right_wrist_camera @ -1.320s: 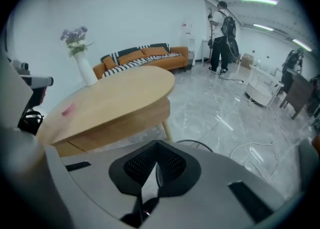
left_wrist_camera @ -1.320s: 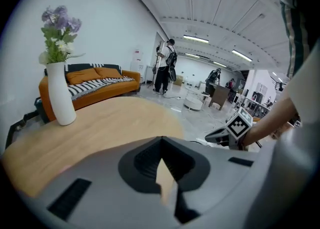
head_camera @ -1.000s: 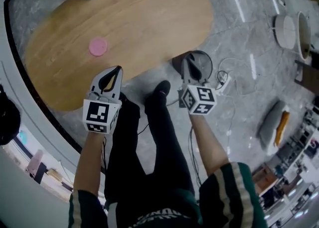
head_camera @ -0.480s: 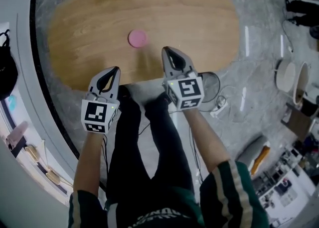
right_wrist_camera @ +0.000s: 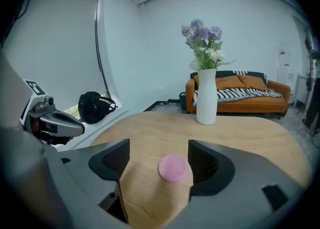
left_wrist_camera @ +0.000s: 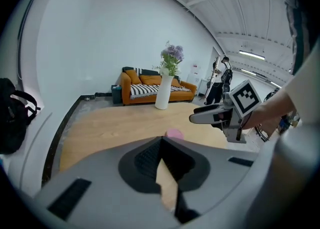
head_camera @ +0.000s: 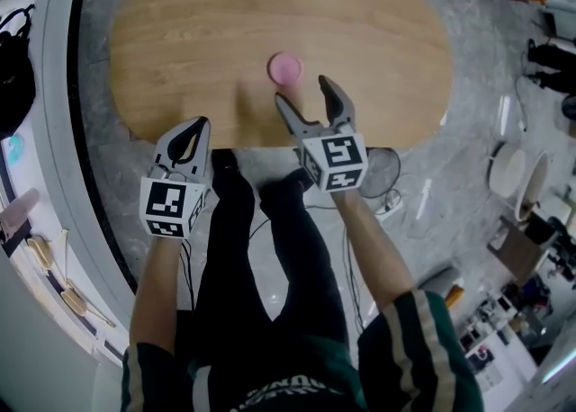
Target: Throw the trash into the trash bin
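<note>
One flat, round pink disc (head_camera: pixel 286 67) on the bench (head_camera: pixel 180 41). The right hand-held gripper (head_camera: pixel 302 90) has just opened its jaws, nothing between them. The left hand-held gripper (head_camera: pixel 192 128) is clenched, empty.

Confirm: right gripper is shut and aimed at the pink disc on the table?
Not shut. The right gripper view shows the right gripper's jaws open, having just opened, with nothing between them yet. It is aimed at the pink disc on the table.
</note>
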### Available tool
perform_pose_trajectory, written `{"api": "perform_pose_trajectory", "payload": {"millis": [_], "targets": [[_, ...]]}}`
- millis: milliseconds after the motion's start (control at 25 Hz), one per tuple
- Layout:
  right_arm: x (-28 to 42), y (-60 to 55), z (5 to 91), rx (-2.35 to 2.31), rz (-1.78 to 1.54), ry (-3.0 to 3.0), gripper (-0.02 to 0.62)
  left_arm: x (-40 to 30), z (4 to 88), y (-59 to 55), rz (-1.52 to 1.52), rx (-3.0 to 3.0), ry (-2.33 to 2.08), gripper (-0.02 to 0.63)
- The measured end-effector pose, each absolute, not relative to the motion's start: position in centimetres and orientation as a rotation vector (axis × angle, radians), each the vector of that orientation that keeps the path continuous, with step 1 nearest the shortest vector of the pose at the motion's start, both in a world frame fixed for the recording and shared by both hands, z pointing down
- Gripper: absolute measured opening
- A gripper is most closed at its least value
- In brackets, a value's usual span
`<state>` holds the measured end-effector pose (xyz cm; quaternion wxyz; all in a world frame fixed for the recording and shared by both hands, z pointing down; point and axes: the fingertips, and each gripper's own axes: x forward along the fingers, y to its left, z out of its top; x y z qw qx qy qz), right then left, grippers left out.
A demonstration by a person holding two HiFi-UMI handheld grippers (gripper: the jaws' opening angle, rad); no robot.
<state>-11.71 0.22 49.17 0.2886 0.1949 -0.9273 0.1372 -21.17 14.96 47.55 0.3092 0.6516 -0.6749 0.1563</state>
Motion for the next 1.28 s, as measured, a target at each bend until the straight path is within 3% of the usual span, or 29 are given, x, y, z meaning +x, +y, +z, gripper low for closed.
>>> {"api": "perform_pose_trajectory", "payload": {"millis": [720,1280], "targets": [[-13.6,-2.2,61.2,0.476,0.292,-2.137,0.340,-23.6,49.7,16.3,0.405,1.692,-1.756,0.000],[-13.1,-2.4,63.1,0.457,0.283,-2.041,0.339,-24.6,50.7,16.1,0.427,1.697,-1.731,0.000]]}}
